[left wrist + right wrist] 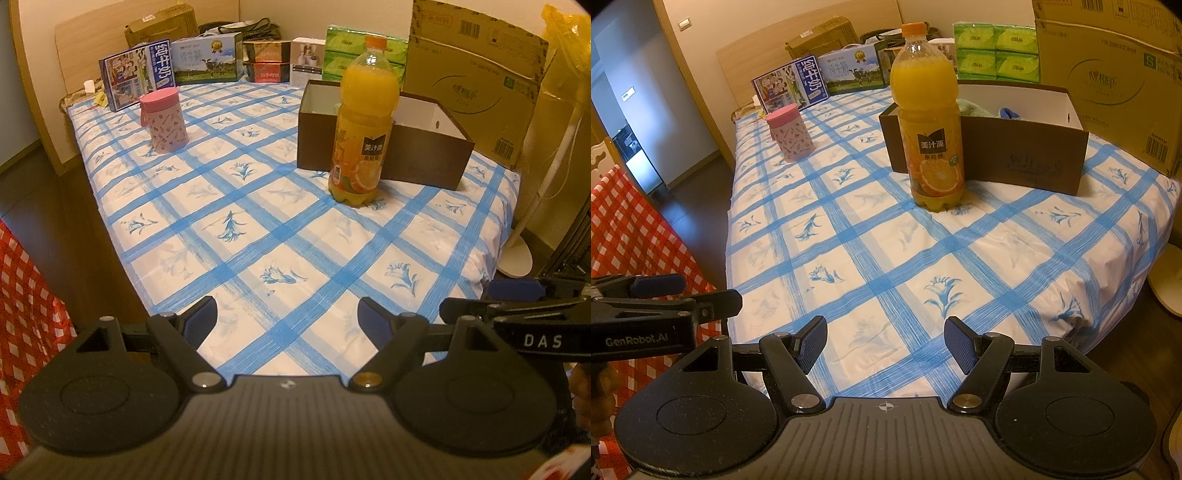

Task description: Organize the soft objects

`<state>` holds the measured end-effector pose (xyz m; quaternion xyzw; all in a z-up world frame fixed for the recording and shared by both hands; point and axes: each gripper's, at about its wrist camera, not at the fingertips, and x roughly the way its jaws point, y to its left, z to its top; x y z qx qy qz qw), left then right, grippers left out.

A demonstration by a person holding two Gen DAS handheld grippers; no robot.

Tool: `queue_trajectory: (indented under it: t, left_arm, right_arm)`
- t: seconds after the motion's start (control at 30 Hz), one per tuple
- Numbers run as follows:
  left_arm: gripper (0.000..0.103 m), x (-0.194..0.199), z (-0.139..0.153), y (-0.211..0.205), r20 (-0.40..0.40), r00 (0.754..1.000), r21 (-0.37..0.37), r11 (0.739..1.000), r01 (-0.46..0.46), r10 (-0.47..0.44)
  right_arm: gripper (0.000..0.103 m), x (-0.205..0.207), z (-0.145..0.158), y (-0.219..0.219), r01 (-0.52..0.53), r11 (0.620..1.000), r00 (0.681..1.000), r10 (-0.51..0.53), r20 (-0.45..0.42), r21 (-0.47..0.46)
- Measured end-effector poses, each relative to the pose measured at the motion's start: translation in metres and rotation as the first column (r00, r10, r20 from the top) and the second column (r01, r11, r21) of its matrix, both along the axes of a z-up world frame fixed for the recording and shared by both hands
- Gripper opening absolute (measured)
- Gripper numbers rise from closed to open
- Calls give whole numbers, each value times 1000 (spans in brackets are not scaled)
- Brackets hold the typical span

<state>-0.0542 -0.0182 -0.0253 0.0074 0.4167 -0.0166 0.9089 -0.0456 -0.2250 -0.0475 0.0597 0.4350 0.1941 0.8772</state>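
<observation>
Although the task calls for soft things, the only ones in view lie inside the brown box (1015, 155), where a pale green cloth (975, 105) and a bit of blue fabric (1010, 112) show above the rim in the right wrist view; what they are exactly cannot be told. Left of the box, well apart from it, stands a pink cup (164, 120); touching or just in front of the box's front wall stands an orange juice bottle (364, 125), on the bed's blue-checked sheet (258, 229). Judging by their look, the cloths will be light, limp and likely to sag and bunch, so a pinch on a raised fold near the middle should hold best; the bottle could tip if brushed. The left tool (286, 317) hovers over the near edge of the bed, well short of the box, jaws spread wide with nothing between them. The right tool (886, 341) does the same to its right, jaws also apart and empty, with the box far ahead and slightly to its right
</observation>
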Motion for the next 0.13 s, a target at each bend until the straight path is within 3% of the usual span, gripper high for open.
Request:
queue_trajectory:
  t: [0.13]
  left_arm:
    - [81,2,-1,-1,2,1000,7,1000,1,-1]
  right_arm:
    - [70,0,0,0,1,1000,1000,-1,-1,0]
